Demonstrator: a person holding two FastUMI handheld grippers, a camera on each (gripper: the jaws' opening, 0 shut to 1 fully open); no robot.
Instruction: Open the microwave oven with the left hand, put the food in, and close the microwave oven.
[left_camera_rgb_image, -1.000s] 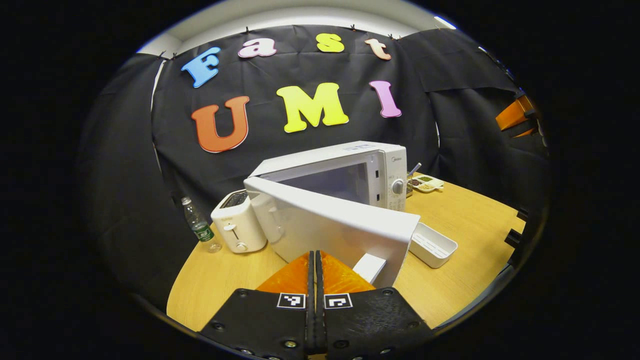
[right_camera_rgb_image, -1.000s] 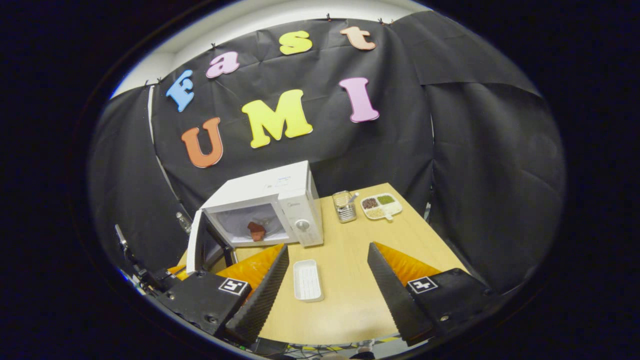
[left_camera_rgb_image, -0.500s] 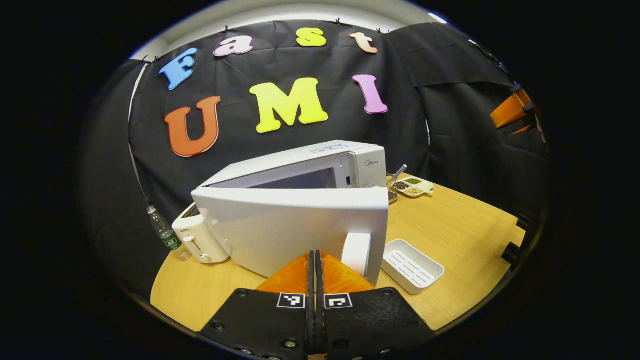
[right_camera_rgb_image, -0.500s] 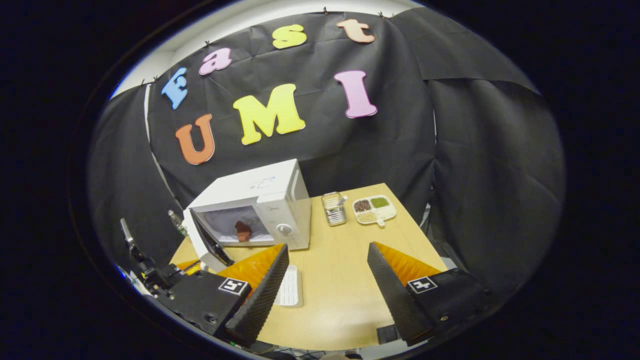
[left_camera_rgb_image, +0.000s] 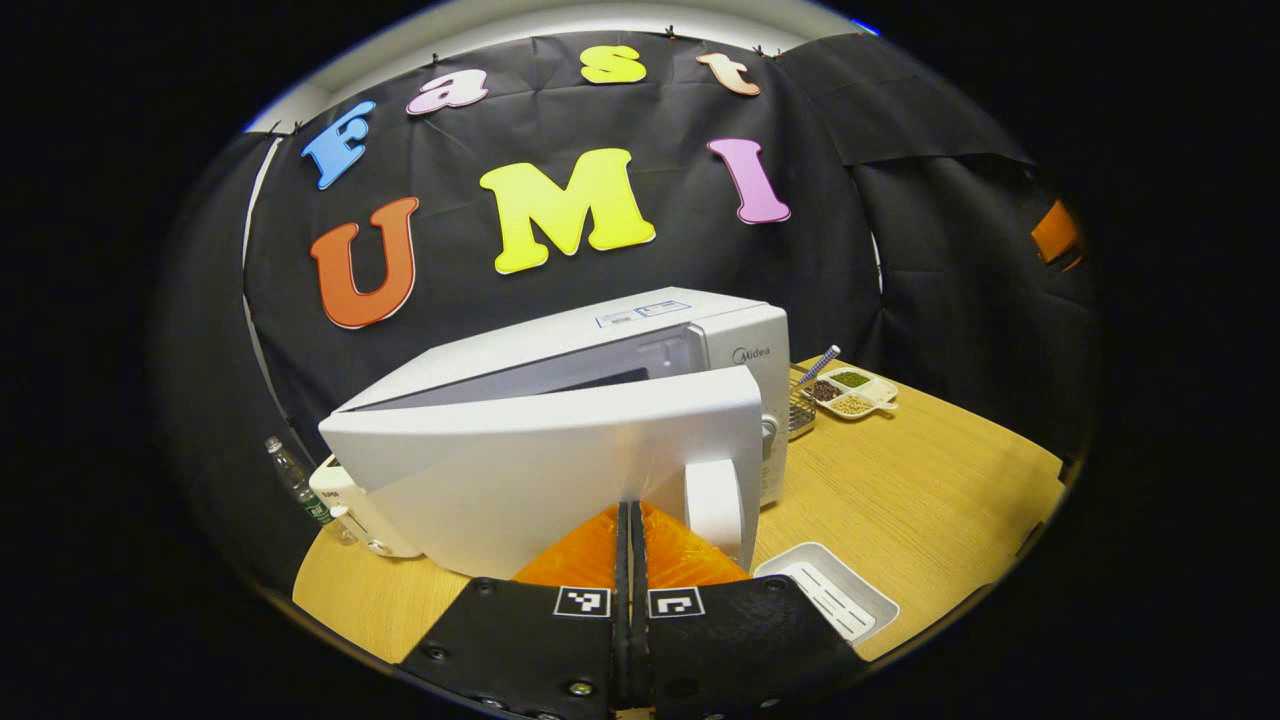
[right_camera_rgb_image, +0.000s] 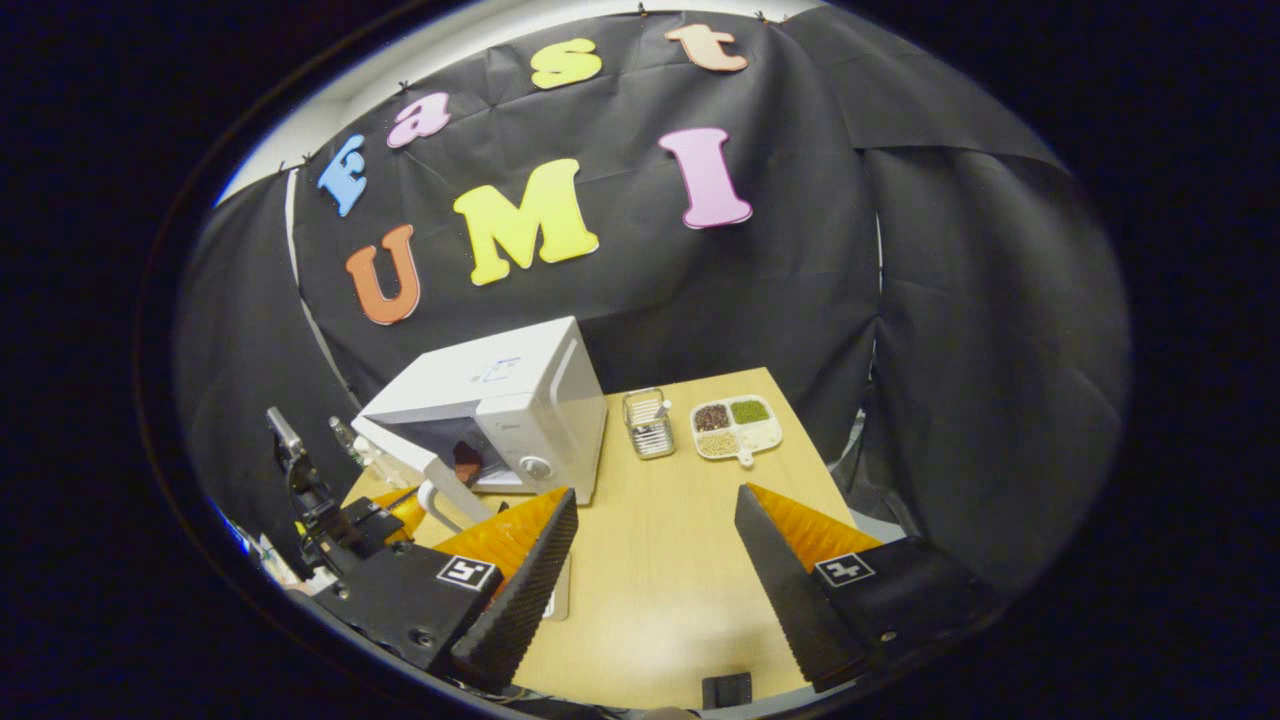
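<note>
One microwave oven (left_camera_rgb_image: 600, 400) stands on the wooden table (left_camera_rgb_image: 930, 480), its door (left_camera_rgb_image: 540, 460) nearly shut but with a gap left along the handle side; in my right gripper view one piece of reddish food (right_camera_rgb_image: 466, 460) shows inside through that gap. I count one toaster (left_camera_rgb_image: 350, 505) and one plastic bottle (left_camera_rgb_image: 295, 485) beside the oven, one white tray (left_camera_rgb_image: 830, 600) in front, one wire basket (right_camera_rgb_image: 648, 425) and one divided dish (right_camera_rgb_image: 738, 425) of grains behind. My left gripper (left_camera_rgb_image: 630, 525) is level, its fingers pressed together with nothing between them and their tips against the door's outer face, just beside the door handle (left_camera_rgb_image: 712, 500). My right gripper (right_camera_rgb_image: 655, 510) hovers above the table, tilted downward, fingers spread wide and holding nothing, well apart from the oven
</note>
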